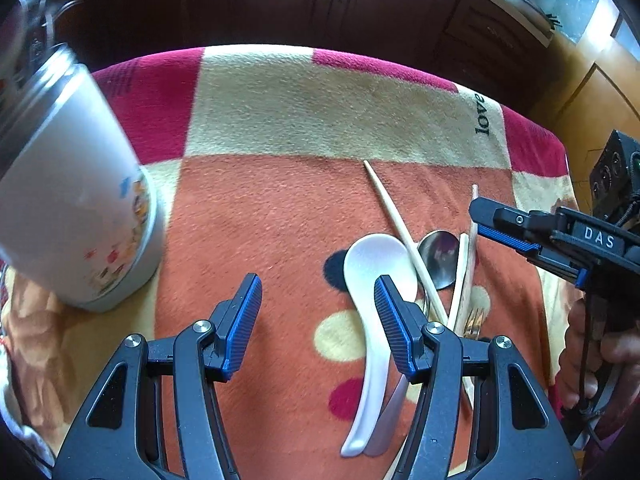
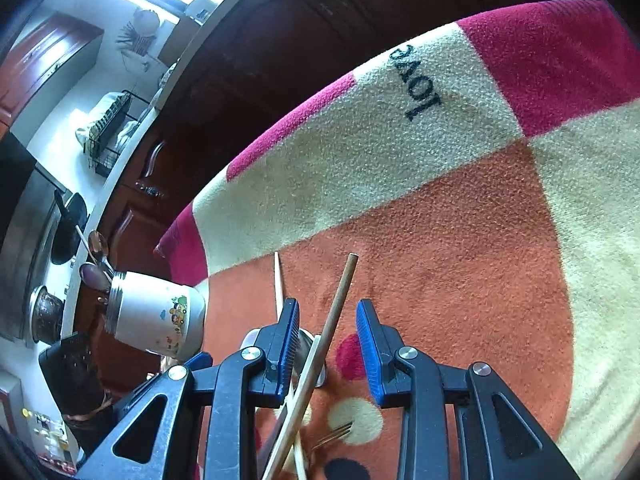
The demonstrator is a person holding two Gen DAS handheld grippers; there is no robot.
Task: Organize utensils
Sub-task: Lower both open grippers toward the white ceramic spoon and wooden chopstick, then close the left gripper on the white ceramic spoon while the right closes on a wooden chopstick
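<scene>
A pile of utensils lies on the checked blanket (image 1: 280,216): a white ceramic spoon (image 1: 374,264) over a second one, a metal spoon (image 1: 440,256), a fork (image 1: 474,318) and several chopsticks (image 1: 400,228). My left gripper (image 1: 318,308) hangs open just left of the pile, its right finger over the white spoon's neck. My right gripper (image 2: 328,320) stands open but narrow, and a brown-tipped chopstick (image 2: 340,300) runs between its pads without touching either. The right gripper (image 1: 480,218) comes in from the right at the chopstick tips.
A white printed jar (image 1: 72,208) stands at the blanket's left edge; spoons and a chopstick stick out of the jar (image 2: 156,316). A hand (image 1: 580,360) holds the right tool. Dark cabinets (image 1: 320,0) rise behind the table's far edge.
</scene>
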